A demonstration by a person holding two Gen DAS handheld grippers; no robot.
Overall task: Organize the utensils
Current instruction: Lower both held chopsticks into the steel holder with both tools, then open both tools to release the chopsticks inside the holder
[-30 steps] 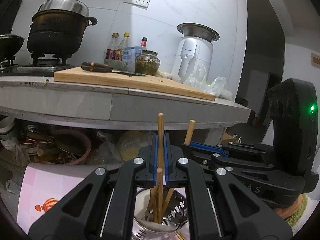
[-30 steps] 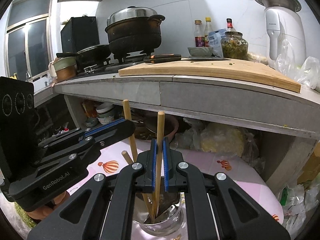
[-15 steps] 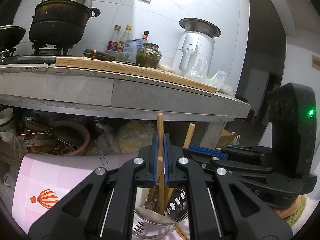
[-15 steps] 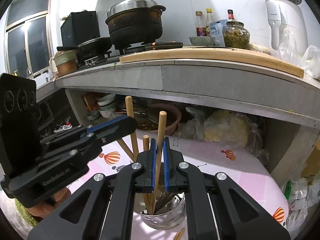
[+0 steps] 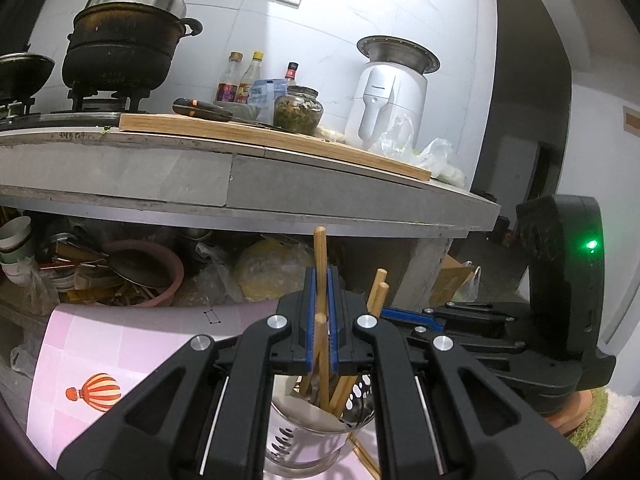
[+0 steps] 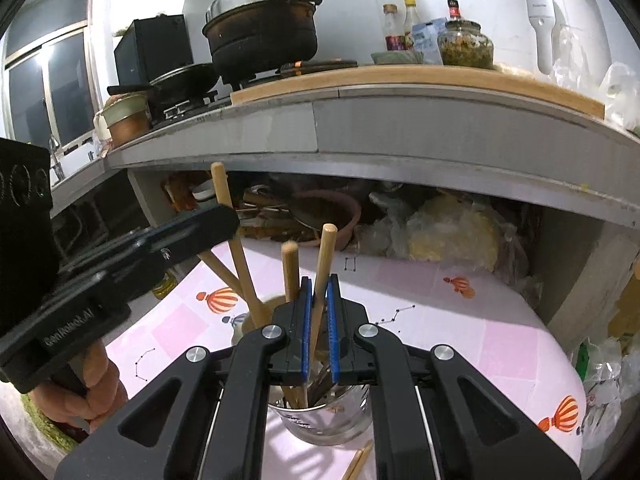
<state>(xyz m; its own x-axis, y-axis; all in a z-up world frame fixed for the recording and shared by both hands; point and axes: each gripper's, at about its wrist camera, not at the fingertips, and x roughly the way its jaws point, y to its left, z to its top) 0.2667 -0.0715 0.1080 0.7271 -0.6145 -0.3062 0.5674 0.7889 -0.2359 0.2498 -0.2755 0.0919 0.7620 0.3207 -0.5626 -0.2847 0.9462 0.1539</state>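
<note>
Below, on the pink balloon-print cloth, the perforated steel utensil holder stands directly under both sets of tongs, left tongs and right tongs each clamped on a near-upright wooden chopstick whose lower end already sits inside it.

shiny perforated metal holder, wooden chopsticks

Both grippers are pointing fwd & slightly down, side by side. Left gripper fingers are pinching shut on a chopstick. Right gripper fingers are clamping another chopstick. A hand is gripping the left handle.
</note>
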